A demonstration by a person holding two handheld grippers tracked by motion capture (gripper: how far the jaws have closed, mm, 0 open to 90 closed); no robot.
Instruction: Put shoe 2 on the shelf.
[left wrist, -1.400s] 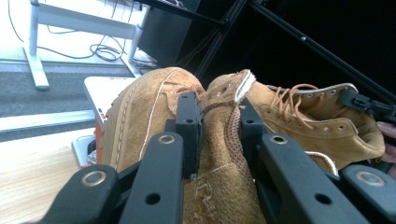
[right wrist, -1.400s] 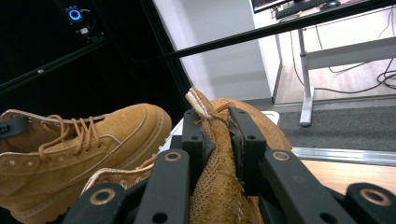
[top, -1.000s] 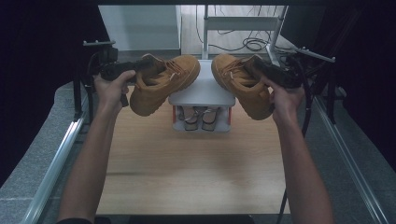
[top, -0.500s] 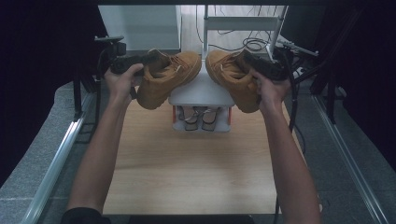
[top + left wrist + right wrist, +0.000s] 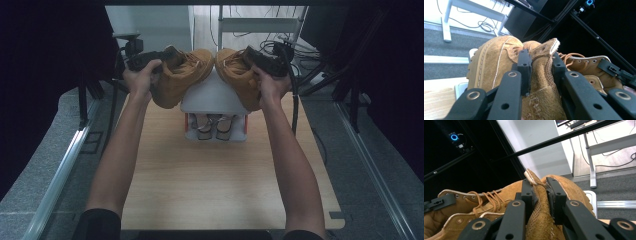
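Both arms reach forward, hands raised above the rack (image 5: 215,97). The left gripper (image 5: 165,59) has its fingers clamped on the left boot (image 5: 182,77), the right gripper (image 5: 250,57) on the right boot (image 5: 235,75). The tan boots hang tilted, toes almost touching, over the counter (image 5: 215,175).

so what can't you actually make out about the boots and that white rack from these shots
- Top of the white rack, high view: both boots hang over it, so contact cannot be told.
- Left boot sole, high view: turned away from the camera.
- Right boot toe, right gripper view: hidden behind the right gripper.
- Pair of shoes on the lower shelf, high view: too small and shadowed to identify.
- Left gripper pads, left gripper view: buried in the boot's collar.
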